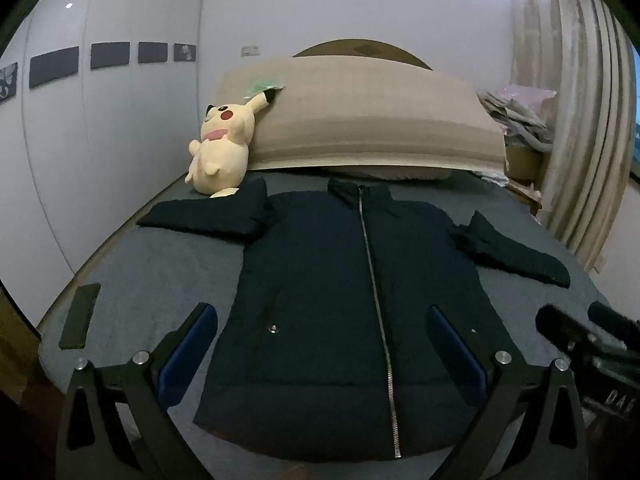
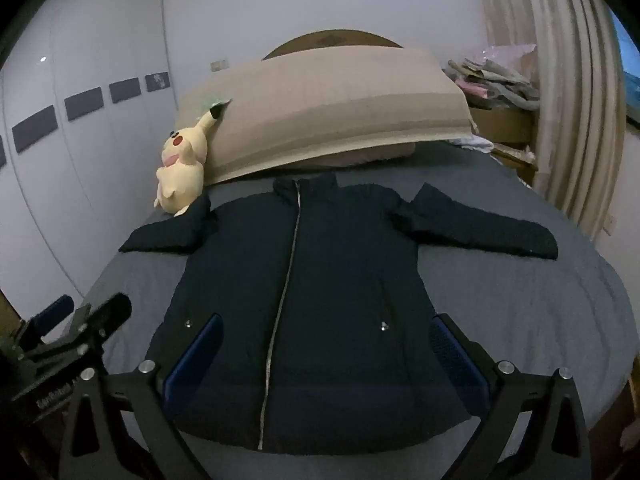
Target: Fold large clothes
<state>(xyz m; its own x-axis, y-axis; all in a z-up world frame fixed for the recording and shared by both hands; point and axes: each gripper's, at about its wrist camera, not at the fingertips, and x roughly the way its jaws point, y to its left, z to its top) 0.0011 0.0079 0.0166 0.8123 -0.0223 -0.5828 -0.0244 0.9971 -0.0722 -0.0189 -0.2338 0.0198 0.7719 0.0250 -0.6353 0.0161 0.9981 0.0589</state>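
A dark navy zip-up jacket (image 1: 320, 280) lies flat and face up on the bed, zipped, both sleeves spread out sideways; it also shows in the right wrist view (image 2: 304, 288). My left gripper (image 1: 322, 320) is open and empty, held above the jacket's hem. My right gripper (image 2: 326, 328) is open and empty, also above the hem. The right gripper's fingers (image 1: 576, 328) show at the right edge of the left wrist view. The left gripper's fingers (image 2: 96, 320) show at the left edge of the right wrist view.
The bed has a grey-blue cover (image 1: 160, 280). A yellow plush toy (image 1: 220, 152) leans on a large beige pillow (image 1: 368, 120) by the left sleeve. A dark flat object (image 1: 80, 316) lies at the bed's left edge. Curtains (image 1: 580, 120) and a clothes pile (image 2: 496, 76) stand right.
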